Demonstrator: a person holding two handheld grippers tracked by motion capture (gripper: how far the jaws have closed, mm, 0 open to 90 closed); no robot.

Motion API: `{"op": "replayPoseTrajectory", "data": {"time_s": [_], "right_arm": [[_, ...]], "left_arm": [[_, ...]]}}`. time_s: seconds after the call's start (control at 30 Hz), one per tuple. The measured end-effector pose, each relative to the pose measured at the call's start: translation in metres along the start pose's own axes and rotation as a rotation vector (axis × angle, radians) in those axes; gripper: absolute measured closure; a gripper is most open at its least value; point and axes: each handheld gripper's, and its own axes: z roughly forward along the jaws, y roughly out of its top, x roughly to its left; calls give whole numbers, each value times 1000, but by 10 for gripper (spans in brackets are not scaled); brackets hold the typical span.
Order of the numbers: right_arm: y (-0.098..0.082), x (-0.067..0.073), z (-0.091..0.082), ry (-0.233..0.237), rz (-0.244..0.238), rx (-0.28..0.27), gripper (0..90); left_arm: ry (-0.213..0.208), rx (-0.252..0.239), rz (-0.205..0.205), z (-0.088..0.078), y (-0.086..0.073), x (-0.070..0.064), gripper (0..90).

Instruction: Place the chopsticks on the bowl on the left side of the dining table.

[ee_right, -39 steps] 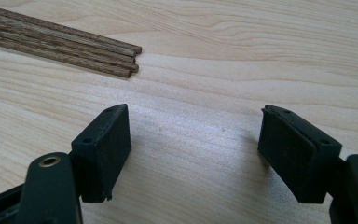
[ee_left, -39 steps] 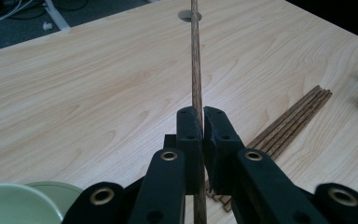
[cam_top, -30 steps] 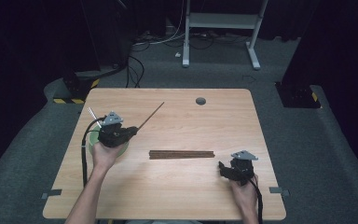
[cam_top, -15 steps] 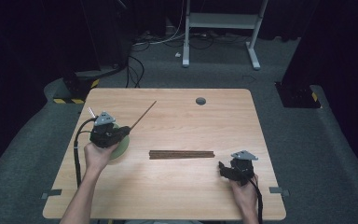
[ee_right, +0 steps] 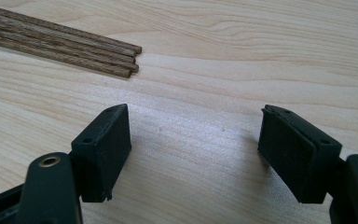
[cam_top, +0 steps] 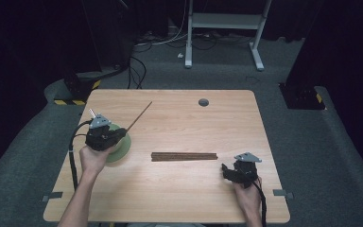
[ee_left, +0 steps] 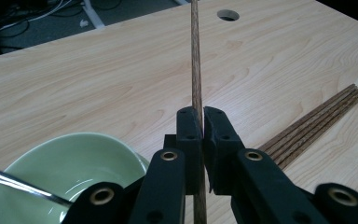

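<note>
On the desk (cam_top: 179, 189) a bundle of sticks (cam_top: 184, 156) lies flat near the middle, running left to right. To its left, close to the desk's left edge, stands a bowl (cam_top: 122, 147), with the left gripper (cam_top: 105, 136) above it. One single stick (cam_top: 139, 116) is pinched between that gripper's fingers (ee_left: 189, 135) and juts away from the person, up over the desk toward its far left part, off the surface. To the right of the bundle, near the front right corner, sits the right gripper (cam_top: 228, 171), its fingers (ee_right: 103, 144) apart just above the bare desk, the bundle's right end near and ahead of them. A round hole (cam_top: 203, 102) lies in the desk by the far edge, behind the bundle
</note>
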Motion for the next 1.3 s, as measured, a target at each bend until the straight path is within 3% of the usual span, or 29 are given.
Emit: {"op": "replayPoseTrajectory", "data": {"time_s": [0.5, 0.97, 1.3], "right_arm": [[0, 0, 0, 0, 0, 0, 248], [0, 0, 0, 0, 0, 0, 248], [0, 0, 0, 0, 0, 0, 248]], "left_arm": [[45, -4, -24, -15, -9, 14, 849], [80, 5, -42, -19, -19, 23, 849], [132, 16, -29, -24, -29, 24, 849]]}}
